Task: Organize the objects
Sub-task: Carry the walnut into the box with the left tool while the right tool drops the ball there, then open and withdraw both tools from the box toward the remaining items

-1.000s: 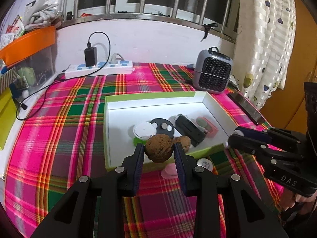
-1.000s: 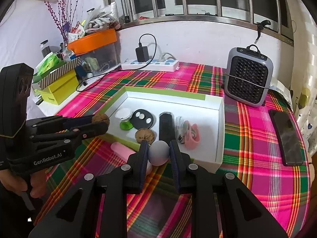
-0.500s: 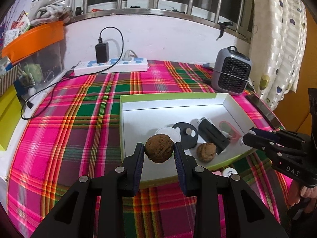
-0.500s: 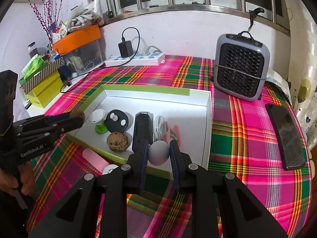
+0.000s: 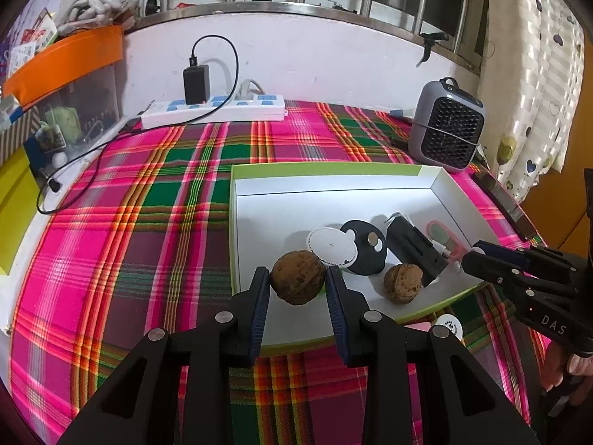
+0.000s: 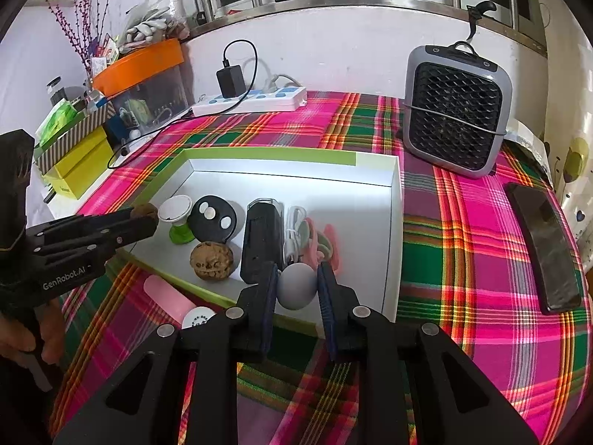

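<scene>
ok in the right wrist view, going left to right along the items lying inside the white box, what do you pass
white-topped green stand → black round disc → black rectangular device → white cable → pink piece

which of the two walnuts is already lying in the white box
The smaller brown walnut, resting on the white box floor beside the black disc. The larger walnut sits clamped in the left gripper.

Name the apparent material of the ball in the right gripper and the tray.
Ball: matte pale grey, smooth and seamless, perhaps rubber or foam; the look leaves it open. Tray: looks like thin white cardboard with a green outer face, with folded, creased corners.
</scene>
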`<state>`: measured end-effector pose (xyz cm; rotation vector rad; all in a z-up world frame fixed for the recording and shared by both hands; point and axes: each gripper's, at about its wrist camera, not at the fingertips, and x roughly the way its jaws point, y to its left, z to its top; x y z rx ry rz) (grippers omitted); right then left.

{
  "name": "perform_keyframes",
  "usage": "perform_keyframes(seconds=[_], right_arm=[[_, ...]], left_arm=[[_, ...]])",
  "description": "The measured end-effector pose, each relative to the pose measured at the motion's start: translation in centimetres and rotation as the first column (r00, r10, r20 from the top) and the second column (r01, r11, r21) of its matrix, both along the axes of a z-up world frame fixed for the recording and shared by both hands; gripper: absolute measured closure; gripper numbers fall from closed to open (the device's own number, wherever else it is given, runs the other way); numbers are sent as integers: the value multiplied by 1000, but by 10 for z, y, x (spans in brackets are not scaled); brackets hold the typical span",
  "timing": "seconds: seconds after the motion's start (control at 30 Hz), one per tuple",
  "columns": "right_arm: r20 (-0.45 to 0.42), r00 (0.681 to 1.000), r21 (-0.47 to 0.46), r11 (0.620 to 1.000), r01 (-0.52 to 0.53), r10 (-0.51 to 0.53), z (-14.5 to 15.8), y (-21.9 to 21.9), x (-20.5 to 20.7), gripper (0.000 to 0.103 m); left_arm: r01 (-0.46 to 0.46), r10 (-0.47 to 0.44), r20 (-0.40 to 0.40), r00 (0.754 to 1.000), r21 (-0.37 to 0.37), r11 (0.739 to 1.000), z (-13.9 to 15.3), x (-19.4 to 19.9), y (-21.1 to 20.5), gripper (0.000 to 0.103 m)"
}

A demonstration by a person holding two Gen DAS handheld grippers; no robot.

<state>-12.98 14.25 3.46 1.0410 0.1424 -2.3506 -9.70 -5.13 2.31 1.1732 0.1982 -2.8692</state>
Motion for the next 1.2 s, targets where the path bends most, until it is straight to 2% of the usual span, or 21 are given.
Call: perform_keyframes(seconds=[0.13,0.37,0.77,1.2], right_arm=[[-7,1000,7,1000,8,-8,0,0,-1,76],[-23,1000,-13,1000,12,-12,4,3,2,68],[-46,999,-35,999,16,-18,14,4,14,67],[-39,999,-49,998,-28,26,15,-1,43,67]], left_arm=[[12,-13,26,1000,21,1000,-3,-2,0,74],[11,-12,24,1000,30,1000,-2,-1,0,74],[19,-20,13,1000,71,997,2,3,-2,70],[67,-63,-42,997,84,994,13,35,10,70]])
